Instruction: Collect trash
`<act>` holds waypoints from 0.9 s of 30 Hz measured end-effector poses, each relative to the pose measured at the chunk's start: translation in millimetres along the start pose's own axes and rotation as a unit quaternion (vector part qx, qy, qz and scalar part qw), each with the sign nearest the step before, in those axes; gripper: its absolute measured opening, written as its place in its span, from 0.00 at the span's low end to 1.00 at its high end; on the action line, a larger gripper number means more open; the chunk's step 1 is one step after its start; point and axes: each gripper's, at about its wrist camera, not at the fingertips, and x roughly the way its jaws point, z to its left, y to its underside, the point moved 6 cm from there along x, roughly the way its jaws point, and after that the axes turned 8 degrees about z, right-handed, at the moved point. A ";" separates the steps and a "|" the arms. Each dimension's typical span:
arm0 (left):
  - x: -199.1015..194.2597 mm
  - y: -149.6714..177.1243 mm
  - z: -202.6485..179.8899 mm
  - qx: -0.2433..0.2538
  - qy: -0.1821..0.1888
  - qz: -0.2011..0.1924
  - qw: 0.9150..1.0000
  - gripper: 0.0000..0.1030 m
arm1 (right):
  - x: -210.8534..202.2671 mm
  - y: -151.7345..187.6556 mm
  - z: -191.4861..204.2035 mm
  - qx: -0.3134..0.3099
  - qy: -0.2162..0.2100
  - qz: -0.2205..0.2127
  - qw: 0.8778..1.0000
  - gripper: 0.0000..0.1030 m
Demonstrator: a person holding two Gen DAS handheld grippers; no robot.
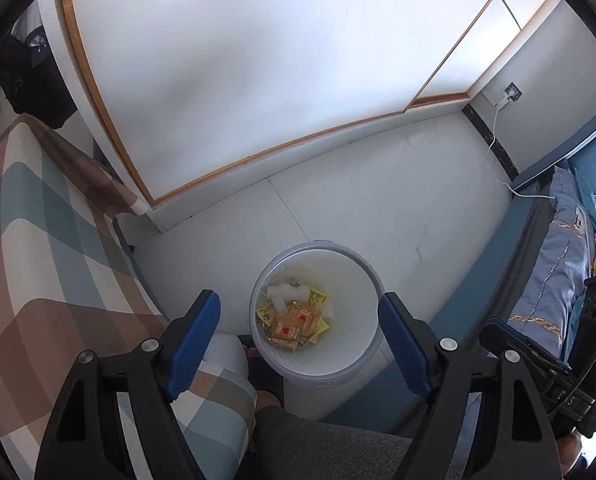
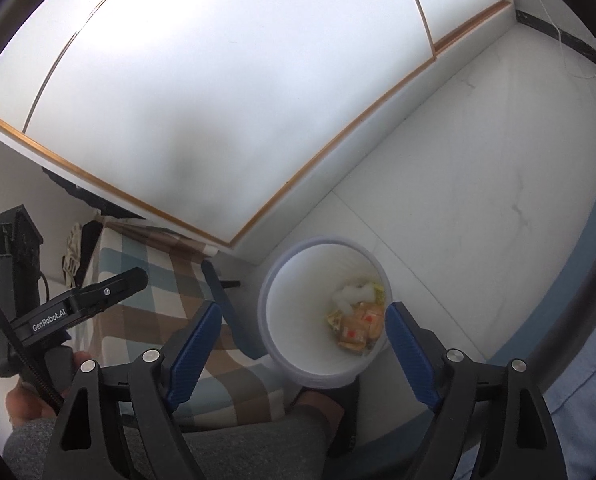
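Note:
A white round trash bin (image 1: 354,276) stands on the pale floor, directly below both grippers. At its bottom lie orange packets (image 1: 294,326), yellow wrappers (image 1: 319,297) and a crumpled white tissue (image 1: 288,292). My left gripper (image 1: 300,304) hangs above the bin, open, with nothing between its blue pads. In the right wrist view the bin (image 2: 294,320) shows the same orange packets (image 2: 356,330) and tissue (image 2: 352,294). My right gripper (image 2: 303,312) is also open and empty over it. The left gripper (image 2: 94,296) shows at that view's left edge, held in a hand.
A plaid cushioned seat (image 1: 38,260) stands to the left of the bin. A bed with blue bedding (image 1: 558,260) is on the right. Behind is a white wardrobe door (image 1: 238,80) with wood trim. A person's sandalled foot (image 1: 258,356) and grey trouser leg (image 1: 318,440) are near the bin.

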 end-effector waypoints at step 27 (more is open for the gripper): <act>-29.4 15.9 6.6 -0.003 -0.004 -0.044 0.999 0.76 | -29.5 11.0 30.9 -0.024 -0.009 -0.018 1.000 0.87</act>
